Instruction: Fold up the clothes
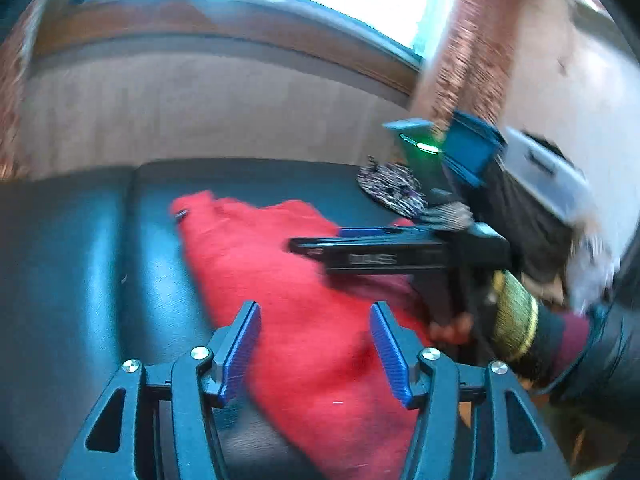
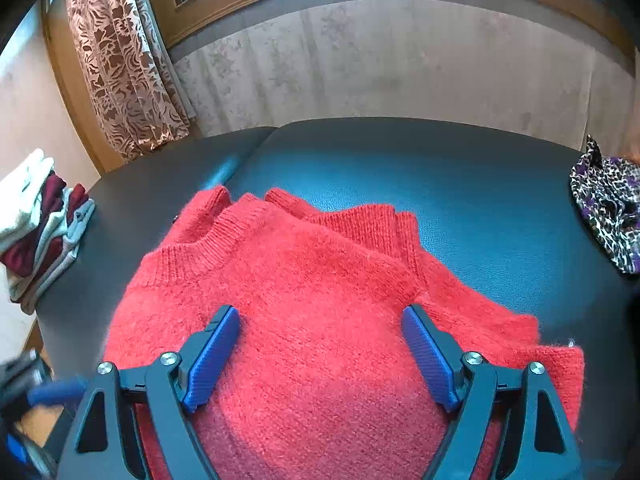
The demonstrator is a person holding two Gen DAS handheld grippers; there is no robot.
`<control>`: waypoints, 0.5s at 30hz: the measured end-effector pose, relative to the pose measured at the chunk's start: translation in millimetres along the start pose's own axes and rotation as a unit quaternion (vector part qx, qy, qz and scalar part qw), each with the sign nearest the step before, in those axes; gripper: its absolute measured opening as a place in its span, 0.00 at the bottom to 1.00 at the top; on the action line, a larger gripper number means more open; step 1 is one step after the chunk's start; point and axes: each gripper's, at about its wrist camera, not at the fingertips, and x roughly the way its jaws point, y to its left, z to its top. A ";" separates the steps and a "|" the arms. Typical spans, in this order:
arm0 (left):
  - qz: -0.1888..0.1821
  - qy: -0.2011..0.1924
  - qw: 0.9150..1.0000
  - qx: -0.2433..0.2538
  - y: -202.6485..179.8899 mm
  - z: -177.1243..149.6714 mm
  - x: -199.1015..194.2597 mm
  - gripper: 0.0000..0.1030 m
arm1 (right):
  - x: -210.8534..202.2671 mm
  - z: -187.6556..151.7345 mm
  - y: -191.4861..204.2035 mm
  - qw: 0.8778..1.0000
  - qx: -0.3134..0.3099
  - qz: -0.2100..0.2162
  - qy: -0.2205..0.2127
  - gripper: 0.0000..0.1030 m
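The red sweater (image 2: 320, 300) lies partly folded on the dark bench (image 2: 440, 168), collar end away from both grippers. The right gripper (image 2: 320, 352) hovers right over its middle, fingers spread wide and holding nothing. The left gripper (image 1: 314, 352), fingers also spread and empty, hangs over the sweater's left edge. The knit is fuzzy, ribbed at the collar.

Each camera sits just behind its own tongs, looking forward and down along the fingers. The left tongs (image 1: 316, 350) view hangs close over the red sweater (image 1: 296, 304) on the dark table (image 1: 80, 260), with the right tongs (image 1: 316, 250) ahead to its right (blurred). The right tongs (image 2: 320, 354) view, equally near, shares that sweater, table, curtain (image 2: 124, 64) and window wall
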 end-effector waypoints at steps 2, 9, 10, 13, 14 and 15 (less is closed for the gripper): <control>-0.003 0.021 0.999 -0.048 19.3 1.9 4.6 0.57 | -3.9 0.9 0.5 1.000 -0.002 0.004 0.002 0.84; -0.042 0.062 0.988 -0.133 46.2 10.5 34.4 0.61 | -22.7 7.6 -0.7 1.000 0.003 0.012 0.007 0.91; -0.053 0.064 0.985 -0.151 51.5 11.3 37.4 0.61 | -33.0 8.2 -4.7 1.000 0.004 0.017 -0.001 1.00; -0.084 0.073 0.972 -0.204 68.3 10.7 48.0 0.67 | -61.8 1.2 -34.2 0.997 0.049 0.053 -0.011 1.00; -0.093 0.077 0.969 -0.218 72.4 10.0 51.1 0.71 | -71.1 -2.6 -46.5 0.995 0.070 0.067 -0.013 1.00; -0.098 0.076 0.966 -0.226 73.4 8.2 52.1 0.73 | -78.0 -6.7 -60.2 0.992 0.091 0.082 -0.012 1.00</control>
